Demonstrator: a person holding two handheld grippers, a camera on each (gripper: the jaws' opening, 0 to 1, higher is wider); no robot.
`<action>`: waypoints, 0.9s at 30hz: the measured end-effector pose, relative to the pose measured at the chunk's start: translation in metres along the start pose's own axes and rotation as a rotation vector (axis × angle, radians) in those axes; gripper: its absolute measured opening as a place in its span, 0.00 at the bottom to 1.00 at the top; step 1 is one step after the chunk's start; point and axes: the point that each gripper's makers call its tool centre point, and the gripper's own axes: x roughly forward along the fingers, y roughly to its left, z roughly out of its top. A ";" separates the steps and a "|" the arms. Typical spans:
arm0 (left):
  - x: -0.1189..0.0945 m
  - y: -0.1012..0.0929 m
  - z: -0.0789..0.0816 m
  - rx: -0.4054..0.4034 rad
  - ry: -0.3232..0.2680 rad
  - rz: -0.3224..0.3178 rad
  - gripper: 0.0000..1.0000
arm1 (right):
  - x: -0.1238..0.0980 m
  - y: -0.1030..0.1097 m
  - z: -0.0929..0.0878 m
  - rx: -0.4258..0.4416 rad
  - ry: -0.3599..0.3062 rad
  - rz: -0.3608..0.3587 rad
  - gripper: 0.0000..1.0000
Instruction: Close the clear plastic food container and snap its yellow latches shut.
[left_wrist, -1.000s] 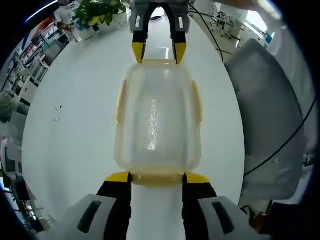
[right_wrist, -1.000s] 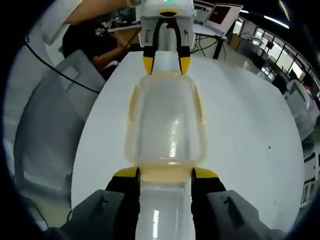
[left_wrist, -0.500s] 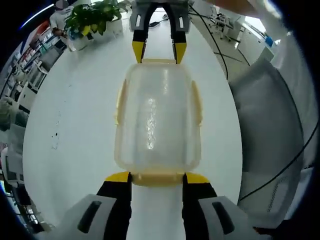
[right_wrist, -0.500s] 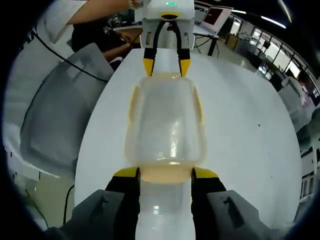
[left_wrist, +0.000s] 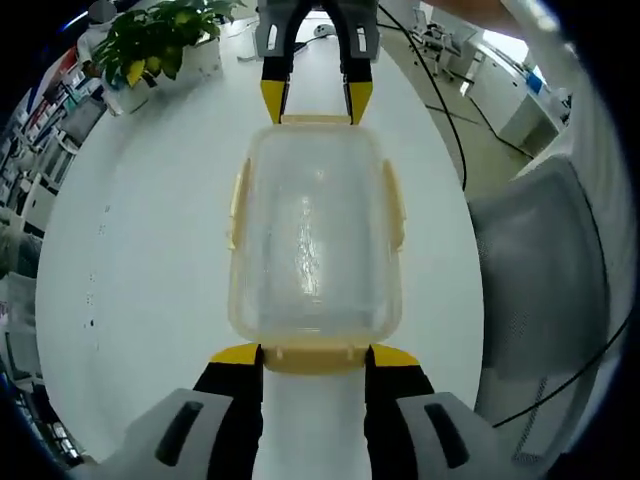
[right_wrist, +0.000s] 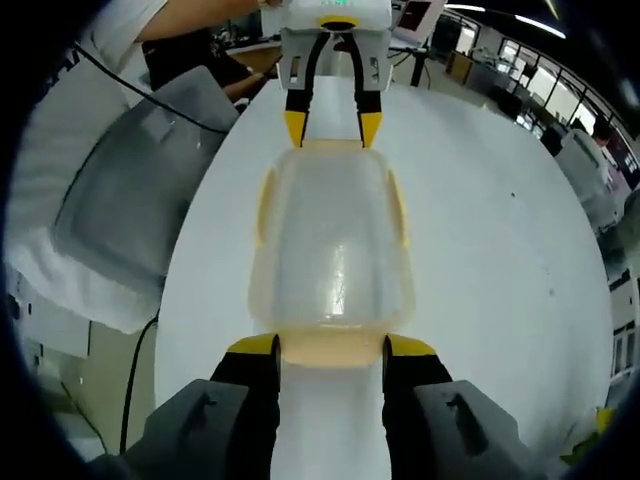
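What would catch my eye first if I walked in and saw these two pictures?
The clear plastic food container with pale yellow latches sits mid-picture on a white table. The left gripper and the right gripper straddle its two opposite ends with their yellow-tipped jaws. A leafy potted plant stands at the table's far edge in the left gripper view.

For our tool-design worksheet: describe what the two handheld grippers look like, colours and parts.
Both match: the left gripper and right gripper have black jaws with yellow tips on grey bodies. Seen from opposite, the left gripper's white housing carries a green light, and black cables trail off nearby.
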 end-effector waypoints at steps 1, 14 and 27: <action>0.003 0.001 0.002 0.011 0.012 0.003 0.33 | -0.001 0.000 -0.003 0.002 0.000 0.001 0.36; 0.015 0.006 0.011 0.024 0.045 -0.010 0.33 | 0.001 0.001 -0.022 0.020 0.004 0.013 0.36; 0.016 0.004 0.005 0.031 0.081 -0.011 0.33 | 0.008 0.001 -0.018 0.015 0.007 0.014 0.36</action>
